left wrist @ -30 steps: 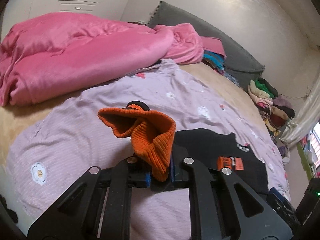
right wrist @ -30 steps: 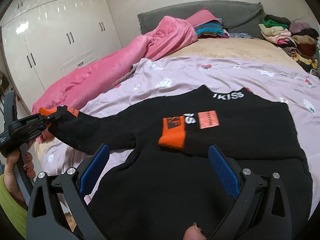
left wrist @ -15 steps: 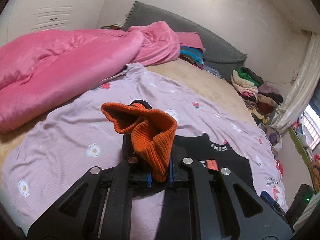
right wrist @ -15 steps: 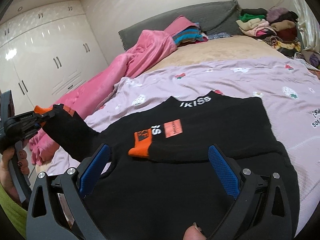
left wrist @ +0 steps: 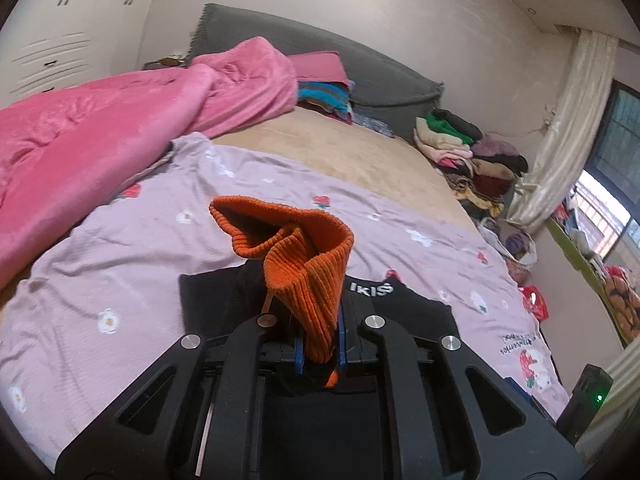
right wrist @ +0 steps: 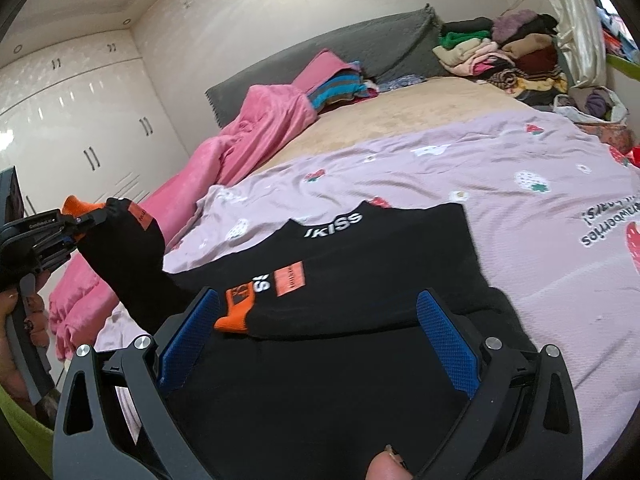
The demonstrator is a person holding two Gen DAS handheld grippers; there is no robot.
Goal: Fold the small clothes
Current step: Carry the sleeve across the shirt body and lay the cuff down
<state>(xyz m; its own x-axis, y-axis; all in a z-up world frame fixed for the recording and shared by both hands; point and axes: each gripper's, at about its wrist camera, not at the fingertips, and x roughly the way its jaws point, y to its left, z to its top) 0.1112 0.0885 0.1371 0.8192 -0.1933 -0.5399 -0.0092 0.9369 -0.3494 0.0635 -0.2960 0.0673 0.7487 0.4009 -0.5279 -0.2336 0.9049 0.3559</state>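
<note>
A black sweater [right wrist: 360, 272] with orange cuffs lies on the lilac flowered sheet [right wrist: 520, 184], its right sleeve folded across the chest with the orange cuff [right wrist: 236, 312] on top. My left gripper [left wrist: 318, 344] is shut on the other sleeve's orange ribbed cuff [left wrist: 304, 252] and holds that sleeve [right wrist: 120, 260] lifted at the left. In the right wrist view the left gripper [right wrist: 76, 220] shows at the far left. My right gripper [right wrist: 316, 340] is open and empty, low over the sweater's lower body. The sweater's collar [left wrist: 372, 290] shows in the left wrist view.
A pink blanket [left wrist: 120, 128] is heaped along the bed's left side. A grey headboard cushion [left wrist: 360, 68] and folded clothes [left wrist: 324, 96] lie at the back. A pile of clothes [right wrist: 500, 52] sits at the far right corner. White wardrobes [right wrist: 80, 120] stand at the left.
My left gripper has carried the lifted sleeve to the right, over the sweater's body. My right gripper has stayed open and shifted a little over the sweater.
</note>
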